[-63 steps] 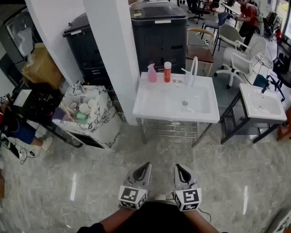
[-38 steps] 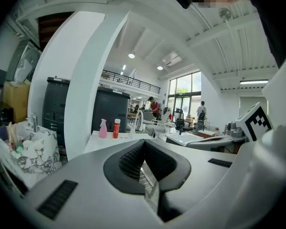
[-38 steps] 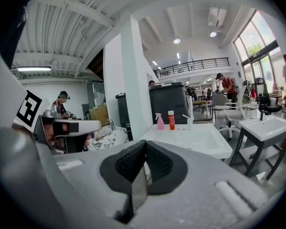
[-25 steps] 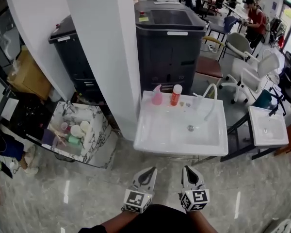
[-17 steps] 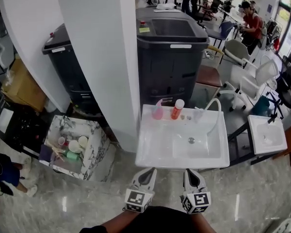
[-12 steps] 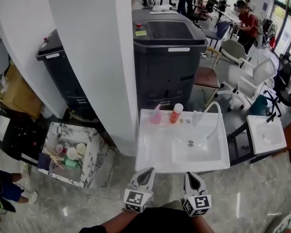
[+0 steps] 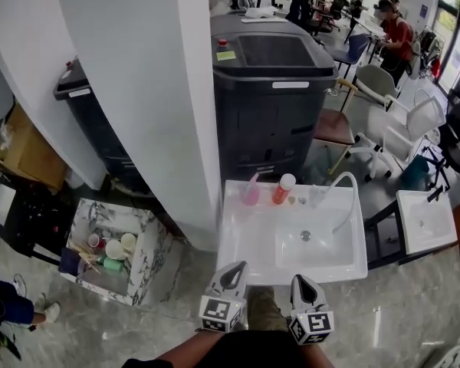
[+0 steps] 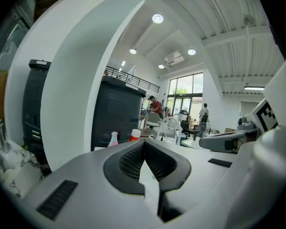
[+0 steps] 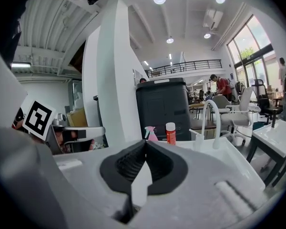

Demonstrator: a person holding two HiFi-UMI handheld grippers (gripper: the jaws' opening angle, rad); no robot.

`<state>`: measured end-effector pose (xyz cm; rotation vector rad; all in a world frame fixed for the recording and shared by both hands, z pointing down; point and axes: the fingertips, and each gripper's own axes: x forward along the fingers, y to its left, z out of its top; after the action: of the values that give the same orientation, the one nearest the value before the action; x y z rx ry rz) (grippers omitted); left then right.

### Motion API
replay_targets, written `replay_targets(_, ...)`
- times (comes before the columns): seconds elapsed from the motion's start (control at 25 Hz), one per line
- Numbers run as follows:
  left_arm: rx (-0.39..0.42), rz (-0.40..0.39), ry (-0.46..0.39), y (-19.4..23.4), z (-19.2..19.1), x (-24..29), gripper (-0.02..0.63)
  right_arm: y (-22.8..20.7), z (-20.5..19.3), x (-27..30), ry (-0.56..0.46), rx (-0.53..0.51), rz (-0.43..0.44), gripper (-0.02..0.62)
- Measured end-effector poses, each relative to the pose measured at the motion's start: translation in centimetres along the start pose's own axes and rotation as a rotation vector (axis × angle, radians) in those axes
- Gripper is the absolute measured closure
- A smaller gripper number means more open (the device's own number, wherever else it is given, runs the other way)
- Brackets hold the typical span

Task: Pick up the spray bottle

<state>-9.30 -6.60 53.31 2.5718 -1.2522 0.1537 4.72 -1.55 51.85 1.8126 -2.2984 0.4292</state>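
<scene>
Both tongs are closed with nothing in them: left tongs (image 7: 235,267) and right tongs (image 7: 300,280) sit side by side at the near edge of the sink (image 7: 245,265).

The target is the pink spray bottle (image 7: 250,193). It stands upright on the sink's back ledge, towards the back-left corner and well away from either tool.

Risks as I read them:
- The jaws need to open before the reach. If they arrive closed they shove the bottle, and it tips into the basin or drops off the back edge.
- The orange bottle with the white cap (image 7: 282,189) stands just to the right of the spray bottle. The outer jaw has little room there, so a wide or off-centre approach knocks it over.
- The white pillar (image 7: 153,106) runs close along the sink's left edge, so a left-side approach can clip it.
- The faucet spout (image 7: 353,194) arcs over the right side of the basin. A right-tongs path needs to pass to its left.
- The bottle looks small and light with a narrow top. Gripping high probably lets it pivot, so the body is the safer place to grip.
</scene>
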Motion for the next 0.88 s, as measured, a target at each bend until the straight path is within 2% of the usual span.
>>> replay_targets(0.48, 0.015, 0.101, 0.034, 6.5, 0.9, 10.5, 0.588, -5.8, 3.6, 11.4, -0.019, 0.031, 0.047, 0.597)
replay_targets(0.88, -0.003, 0.162, 0.089, 11.6, -0.6, 19.9, 0.587, -9.6, 4.2, 19.7, 0.015, 0.042, 0.115, 0.597)
